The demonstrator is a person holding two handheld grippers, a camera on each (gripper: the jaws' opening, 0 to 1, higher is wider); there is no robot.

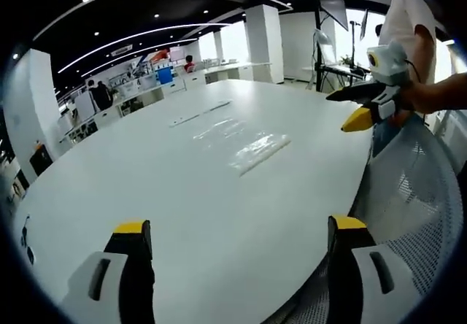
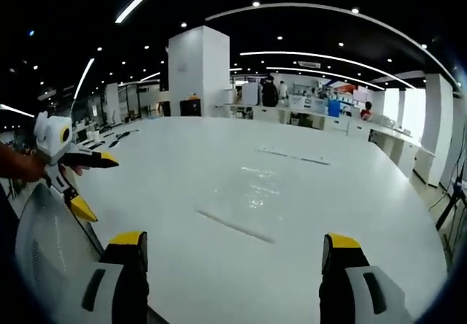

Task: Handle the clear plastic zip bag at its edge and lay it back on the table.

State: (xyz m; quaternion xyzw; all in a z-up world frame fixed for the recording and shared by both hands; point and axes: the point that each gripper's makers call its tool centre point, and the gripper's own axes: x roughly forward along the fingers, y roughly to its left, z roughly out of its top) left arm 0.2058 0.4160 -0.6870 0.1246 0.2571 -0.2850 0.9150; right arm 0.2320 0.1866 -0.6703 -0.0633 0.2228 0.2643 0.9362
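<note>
clear zip bag (image 1: 257,151) lies flat on the white table (image 1: 182,214), out past both grippers, touching neither. left gripper (image 1: 241,229) has jaws spread wide, nothing between; right gripper (image 2: 232,240) same, also seen beside the mesh chair (image 1: 416,193) at the table edge. bag looks thin, floppy, slick (hard to read, mostly glare), prob. very light. best grip: pinch the zip edge nearest the grippers, w/ a shallow approach so it doesn't slide.
</note>
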